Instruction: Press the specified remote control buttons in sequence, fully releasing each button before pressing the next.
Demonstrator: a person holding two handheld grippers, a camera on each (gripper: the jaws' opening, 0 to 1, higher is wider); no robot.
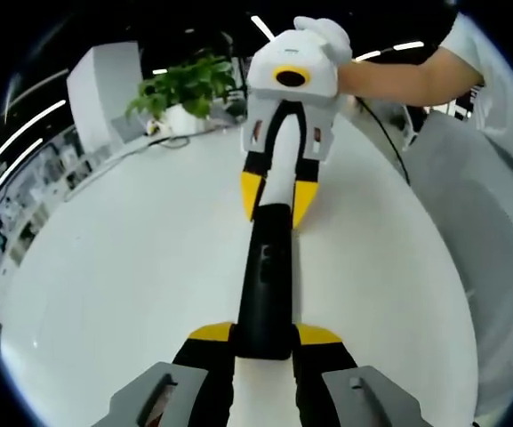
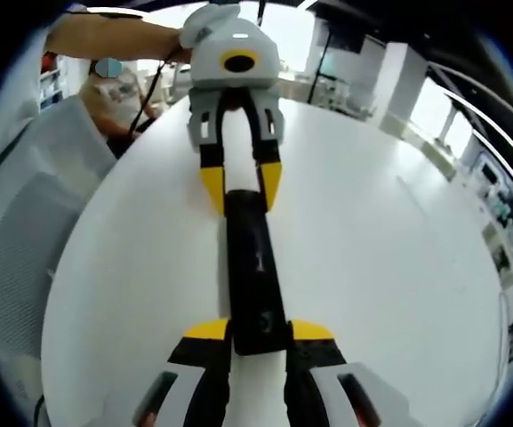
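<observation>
A black remote [image 1: 265,283] lies on the white worktop [image 1: 132,267], with bare surface open on both sides toward the curved edges. The left claw [image 1: 265,336] clamps its near end; the right claw [image 2: 260,334] clamps the opposite end. A potted plant [image 1: 185,89] stands at the far edge.

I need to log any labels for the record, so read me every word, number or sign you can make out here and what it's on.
No text can be read in either view.
The black remote shows a few small button marks, too blurred to read.
Left gripper and right gripper: yellow-tipped jaws, no lettering visible.
White table: bare, no print visible.
</observation>
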